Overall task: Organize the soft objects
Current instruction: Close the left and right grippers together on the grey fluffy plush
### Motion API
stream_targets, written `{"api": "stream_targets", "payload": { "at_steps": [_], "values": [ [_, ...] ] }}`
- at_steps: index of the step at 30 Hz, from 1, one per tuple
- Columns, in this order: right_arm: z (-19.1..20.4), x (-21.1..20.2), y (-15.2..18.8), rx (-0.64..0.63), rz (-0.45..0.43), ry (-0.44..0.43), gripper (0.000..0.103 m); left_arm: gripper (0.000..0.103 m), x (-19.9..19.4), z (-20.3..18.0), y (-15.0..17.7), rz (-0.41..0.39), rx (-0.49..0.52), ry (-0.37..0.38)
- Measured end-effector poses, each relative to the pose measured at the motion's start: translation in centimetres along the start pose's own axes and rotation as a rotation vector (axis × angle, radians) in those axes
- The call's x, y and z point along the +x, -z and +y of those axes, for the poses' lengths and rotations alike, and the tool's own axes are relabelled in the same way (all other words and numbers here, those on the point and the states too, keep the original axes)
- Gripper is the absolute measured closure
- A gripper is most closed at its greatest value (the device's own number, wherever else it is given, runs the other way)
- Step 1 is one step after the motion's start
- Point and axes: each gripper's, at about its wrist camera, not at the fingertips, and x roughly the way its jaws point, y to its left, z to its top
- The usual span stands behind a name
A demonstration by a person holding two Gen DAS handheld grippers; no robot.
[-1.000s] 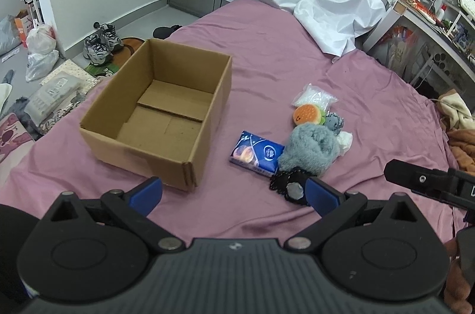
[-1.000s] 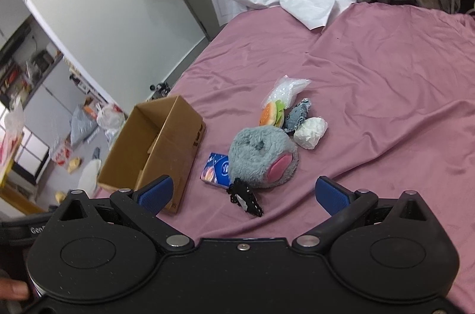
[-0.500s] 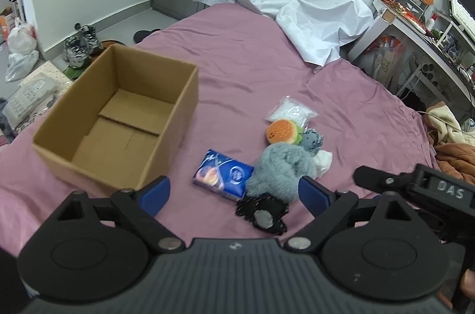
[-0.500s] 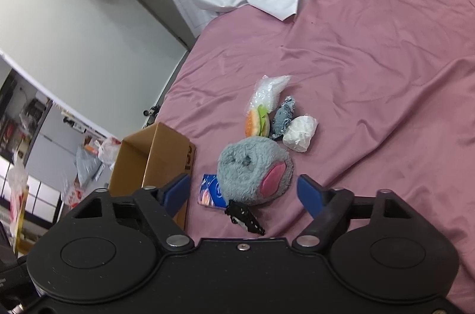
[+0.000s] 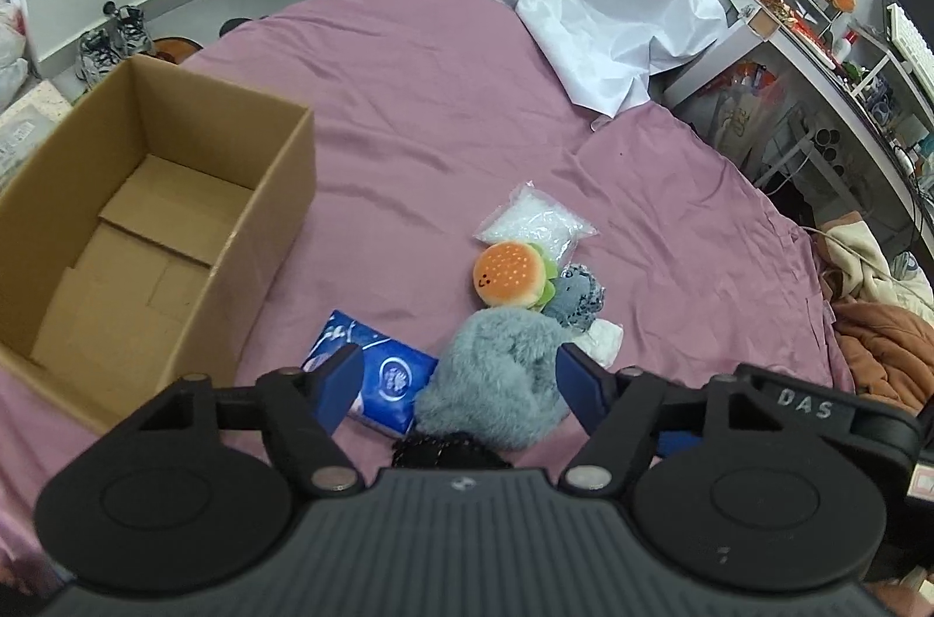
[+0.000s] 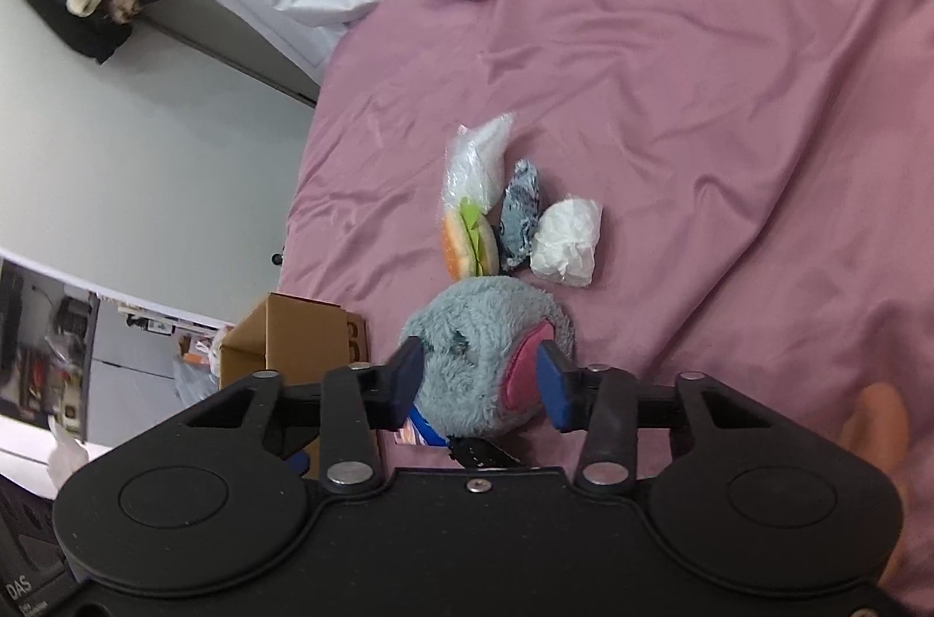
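On the wrinkled mauve sheet (image 5: 443,103), a fuzzy grey plush (image 6: 484,354) with a pink felt patch sits between the right gripper (image 6: 478,377) jaws, which have just been narrowing and stand at its sides; contact is unclear. The left gripper (image 5: 455,383) jaws, half-wide and also just closing, straddle the plush and a glossy blue tissue pack (image 5: 379,383). An open cardboard box (image 5: 274,185) stands left.

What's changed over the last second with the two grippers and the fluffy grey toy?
Both grippers have come down toward the grey plush, their jaws closing. The right gripper now brackets the plush, whether gripping cannot be told; the left gripper straddles the plush and the blue tissue pack. The cardboard box, burger toy and other items lie unmoved.
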Motion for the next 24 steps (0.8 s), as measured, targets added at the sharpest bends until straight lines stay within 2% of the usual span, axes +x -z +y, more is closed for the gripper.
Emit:
{"api": "stream_targets", "payload": {
  "at_steps": [4, 11, 13, 17, 24],
  "values": [
    [-0.3, 1.3, -0.3, 0.030, 0.018, 0.006, 0.066, 0.044, 1.6, 0.1, -0.4, 0.029, -0.022, 0.025],
    [-0.4, 3.4, -0.8, 0.047, 0.066, 0.001, 0.066, 0.053, 4.6, 0.2, -0.5, 0.072, -0.046, 0.048],
    [-0.6, 4.0, -0.8, 0.050, 0.076, 0.007, 0.070, 0.058, 5.4, 0.3, -0.4, 0.084, -0.060, 0.045],
    [-1.2, 4.5, -1.0, 0.071, 0.085, 0.012, 0.076, 0.058, 7.3, 0.6, -0.1, 0.142, -0.117, 0.061],
    [-1.9, 5.2, -1.0, 0.086, 0.095, 0.007, 0.079, 0.058, 8.8, 0.7, 0.5, 0.163, -0.124, 0.043]
  ]
}}
